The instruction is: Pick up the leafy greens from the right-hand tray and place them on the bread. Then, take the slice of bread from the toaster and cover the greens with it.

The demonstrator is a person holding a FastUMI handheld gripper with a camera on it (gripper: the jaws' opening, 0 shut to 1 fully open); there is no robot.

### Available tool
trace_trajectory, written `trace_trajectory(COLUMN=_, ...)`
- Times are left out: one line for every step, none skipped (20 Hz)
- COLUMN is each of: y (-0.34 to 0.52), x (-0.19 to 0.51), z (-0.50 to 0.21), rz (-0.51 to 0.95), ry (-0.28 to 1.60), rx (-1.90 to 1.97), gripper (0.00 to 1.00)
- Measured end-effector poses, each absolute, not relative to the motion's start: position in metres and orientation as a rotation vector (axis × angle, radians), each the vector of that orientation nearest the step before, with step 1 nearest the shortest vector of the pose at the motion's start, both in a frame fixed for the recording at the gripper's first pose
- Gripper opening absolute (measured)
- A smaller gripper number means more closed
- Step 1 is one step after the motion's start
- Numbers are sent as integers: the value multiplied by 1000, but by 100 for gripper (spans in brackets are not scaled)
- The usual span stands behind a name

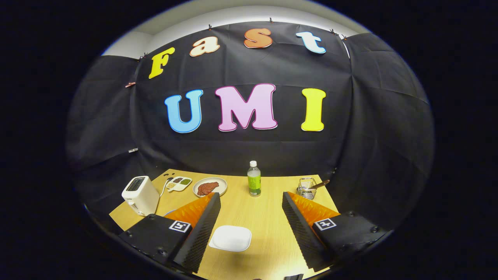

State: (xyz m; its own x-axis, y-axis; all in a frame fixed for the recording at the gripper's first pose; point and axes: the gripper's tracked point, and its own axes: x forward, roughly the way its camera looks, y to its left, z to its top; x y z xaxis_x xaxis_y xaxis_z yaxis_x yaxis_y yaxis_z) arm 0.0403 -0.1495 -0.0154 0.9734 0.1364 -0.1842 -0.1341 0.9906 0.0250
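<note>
My tool hangs spread and empty above the white dish; I cannot make out bread or greens there, nor in the toaster.

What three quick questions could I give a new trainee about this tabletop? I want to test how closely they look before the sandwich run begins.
1. True or false: the gripper has its fingers shut on the white rounded-square plate.
2. Which stands nearest the round beige plate with the reddish-brown meat slice?
A. the wire basket with a wooden-handled utensil
B. the white toaster
C. the small divided white tray
3. Fill in: the clear bottle with the green label and white cap stands ____ the fingers, on the wooden table.

Key:
1. False; the fingers are spread wide, the plate lying between them untouched.
2. C
3. beyond
</note>
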Motion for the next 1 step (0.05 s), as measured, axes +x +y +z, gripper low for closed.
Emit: trace_trajectory(y=-146, x=41, z=-16, rz=147, ry=188, rx=10, gripper=99)
